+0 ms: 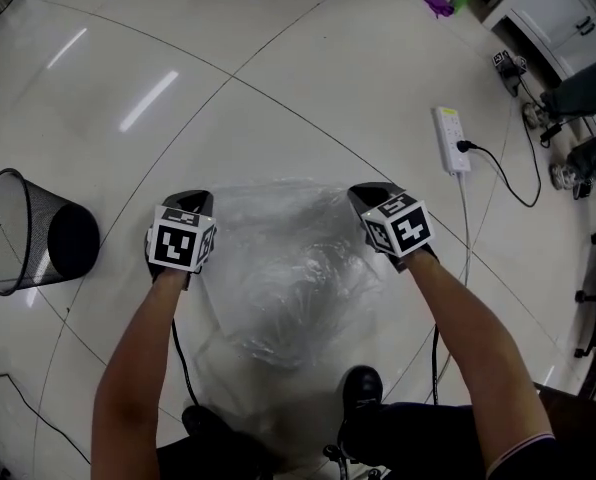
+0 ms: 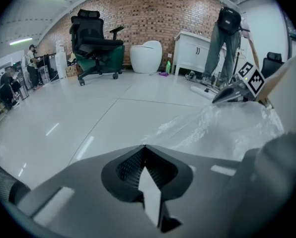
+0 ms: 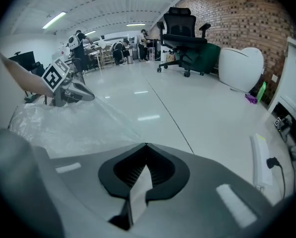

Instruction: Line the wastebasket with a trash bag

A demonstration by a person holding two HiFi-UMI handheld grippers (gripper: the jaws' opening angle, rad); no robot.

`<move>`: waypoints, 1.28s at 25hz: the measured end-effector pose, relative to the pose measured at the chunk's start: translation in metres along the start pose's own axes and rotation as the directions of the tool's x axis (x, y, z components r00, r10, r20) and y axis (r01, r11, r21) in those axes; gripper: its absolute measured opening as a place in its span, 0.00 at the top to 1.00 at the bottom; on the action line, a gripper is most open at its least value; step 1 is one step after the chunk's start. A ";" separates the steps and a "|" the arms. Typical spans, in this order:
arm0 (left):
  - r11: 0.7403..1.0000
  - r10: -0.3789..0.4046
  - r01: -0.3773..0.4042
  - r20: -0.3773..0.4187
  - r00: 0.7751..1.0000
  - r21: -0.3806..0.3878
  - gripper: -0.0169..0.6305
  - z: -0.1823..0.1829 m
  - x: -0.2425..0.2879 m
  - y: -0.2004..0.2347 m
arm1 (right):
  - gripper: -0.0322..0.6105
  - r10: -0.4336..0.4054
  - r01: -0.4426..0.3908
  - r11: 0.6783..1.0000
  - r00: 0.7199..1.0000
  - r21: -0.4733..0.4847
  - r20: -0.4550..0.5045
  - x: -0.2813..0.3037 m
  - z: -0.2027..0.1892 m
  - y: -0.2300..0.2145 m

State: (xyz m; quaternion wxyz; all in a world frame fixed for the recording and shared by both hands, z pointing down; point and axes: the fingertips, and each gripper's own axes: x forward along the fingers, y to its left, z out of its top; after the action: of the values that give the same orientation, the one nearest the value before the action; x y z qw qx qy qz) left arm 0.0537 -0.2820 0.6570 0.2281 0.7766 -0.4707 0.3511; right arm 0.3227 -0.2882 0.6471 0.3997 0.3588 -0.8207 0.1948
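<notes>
A clear plastic trash bag [image 1: 283,268] hangs spread between my two grippers above the white floor. My left gripper [image 1: 196,204] is shut on the bag's left edge, and my right gripper [image 1: 370,196] is shut on its right edge. In the left gripper view the jaws [image 2: 145,146] meet at the tip and the film [image 2: 222,125] runs off to the right toward the other gripper [image 2: 223,97]. The right gripper view shows closed jaws [image 3: 147,144] with the bag [image 3: 63,123] stretching left. A black mesh wastebasket [image 1: 23,233] lies on its side at the far left, its mouth facing left.
A white power strip [image 1: 450,140] with a black cable lies on the floor to the right. A black office chair [image 2: 94,41] and a white cabinet [image 2: 195,53] stand by the brick wall. A person's dark shoes [image 1: 362,388] show under the bag.
</notes>
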 end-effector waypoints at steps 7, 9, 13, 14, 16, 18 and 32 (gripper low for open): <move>0.997 0.016 -0.019 0.043 0.999 0.074 0.96 0.036 -0.041 -0.005 | 0.95 -0.017 0.019 0.999 0.996 -0.027 0.084 -0.045 0.028 -0.001; 0.995 0.019 -0.024 0.051 0.999 0.099 0.96 0.043 -0.056 -0.008 | 0.95 -0.021 0.025 0.999 0.992 -0.033 0.121 -0.062 0.040 0.001; 0.992 0.034 -0.045 0.091 0.995 0.117 0.96 0.061 -0.095 -0.009 | 0.95 -0.023 0.033 0.998 0.981 -0.046 0.194 -0.096 0.065 0.010; 0.992 0.040 -0.052 0.106 0.994 0.116 0.96 0.066 -0.106 -0.010 | 0.95 -0.022 0.034 0.998 0.978 -0.050 0.210 -0.105 0.070 0.013; 0.991 0.053 -0.068 0.138 0.989 0.112 0.96 0.075 -0.129 -0.011 | 0.95 -0.020 0.036 0.997 0.971 -0.062 0.240 -0.122 0.080 0.020; 0.991 0.068 -0.087 0.168 0.983 0.106 0.96 0.082 -0.153 -0.009 | 0.95 -0.014 0.037 0.996 0.963 -0.078 0.270 -0.137 0.091 0.031; 0.968 0.215 -0.243 0.291 0.932 0.063 0.96 0.067 -0.332 0.015 | 0.95 0.066 0.040 0.970 0.907 -0.241 0.416 -0.223 0.170 0.141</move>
State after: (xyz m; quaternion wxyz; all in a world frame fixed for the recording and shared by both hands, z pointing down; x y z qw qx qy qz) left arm -0.0406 -0.1452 0.3616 0.0777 0.7686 -0.5681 0.2839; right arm 0.2245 -0.2008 0.3621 0.2530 0.3348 -0.9076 0.0130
